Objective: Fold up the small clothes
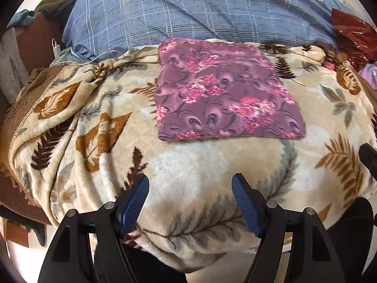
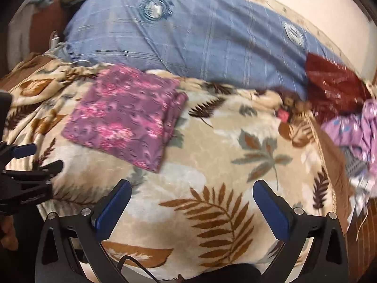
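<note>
The folded cloth [image 1: 221,89] is lying flat on the blanket [image 1: 188,165], toward the blanket's far edge, just in front of the blue pillow [image 1: 188,16]. It is looking thin, light and limp, the kind of fabric that is going to sag and slide out of its layers if lifted by one point only. Judging by that, the safest hold is along a doubled edge or at two neighbouring corners, pinching through every layer at once; the near edge facing the grippers is offering the easiest reach. The plush blanket underneath is soft too, so a pinch could be catching the pile along with the cloth.

The cloth is showing a purple ground with pink flowers and dark swirls. It is sitting as a neat, roughly square packet with straight edges, and the right wrist view is showing stacked layers along its right side [image 2: 172,122].

The left gripper [image 1: 190,202] is hanging released over the blanket's near edge, its blue pads wide apart with nothing between them. The right gripper [image 2: 192,210] is likewise released, spread very wide and empty. A loose heap of lilac clothes [image 2: 355,127] is waiting at the blanket's right edge, beside a red bag [image 2: 329,80].
</note>
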The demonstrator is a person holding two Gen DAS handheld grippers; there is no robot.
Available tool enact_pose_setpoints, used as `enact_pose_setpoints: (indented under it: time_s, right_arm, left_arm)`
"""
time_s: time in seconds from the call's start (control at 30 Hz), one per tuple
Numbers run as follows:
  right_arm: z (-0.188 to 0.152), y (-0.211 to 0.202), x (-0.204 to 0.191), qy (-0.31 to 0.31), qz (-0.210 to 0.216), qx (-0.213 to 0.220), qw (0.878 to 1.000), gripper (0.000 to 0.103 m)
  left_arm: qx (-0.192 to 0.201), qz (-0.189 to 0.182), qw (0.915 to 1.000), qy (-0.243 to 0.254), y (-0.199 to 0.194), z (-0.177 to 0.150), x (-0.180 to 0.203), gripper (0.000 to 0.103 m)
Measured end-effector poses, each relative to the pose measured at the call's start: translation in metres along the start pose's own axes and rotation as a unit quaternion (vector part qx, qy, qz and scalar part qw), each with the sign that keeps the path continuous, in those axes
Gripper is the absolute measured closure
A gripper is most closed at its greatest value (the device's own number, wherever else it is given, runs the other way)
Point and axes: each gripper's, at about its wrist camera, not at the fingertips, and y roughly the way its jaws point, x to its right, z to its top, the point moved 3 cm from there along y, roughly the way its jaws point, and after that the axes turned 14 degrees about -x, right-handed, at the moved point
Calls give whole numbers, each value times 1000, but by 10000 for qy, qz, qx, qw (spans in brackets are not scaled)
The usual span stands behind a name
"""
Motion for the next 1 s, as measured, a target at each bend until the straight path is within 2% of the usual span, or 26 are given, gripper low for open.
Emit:
enact_pose_setpoints:
  time_s: [0.17,0.43,0.5,0.6,0.77,1.0]
  right_arm:
    - [-1,-13,-9,-158,-257,227,9993,0]
    - [-2,-11,-5,38,-207,101,9997,0]
    - [-3,-10,-4,63,-220,76,9997,0]
    - [-3,-7,-2,115,-197,24,9997,0]
    - [-1,-6,3,219,-143,-4,9997,0]
    - [2,-5,9,200,-192,16,9996,0]
  left_arm:
    - [26,-199,9997,130,-8,-4,-4,31]
    - [10,-275,9992,302,-11,-6,-2,30]
    - [140,-308,9990,276,-15,-5,-2,29]
    - [345,-265,9986,300,-24,-5,1,29]
    - [229,-286,9986,373,-24,-5,5,29]
    - [305,-106,9986,421,-23,-3,4,29]
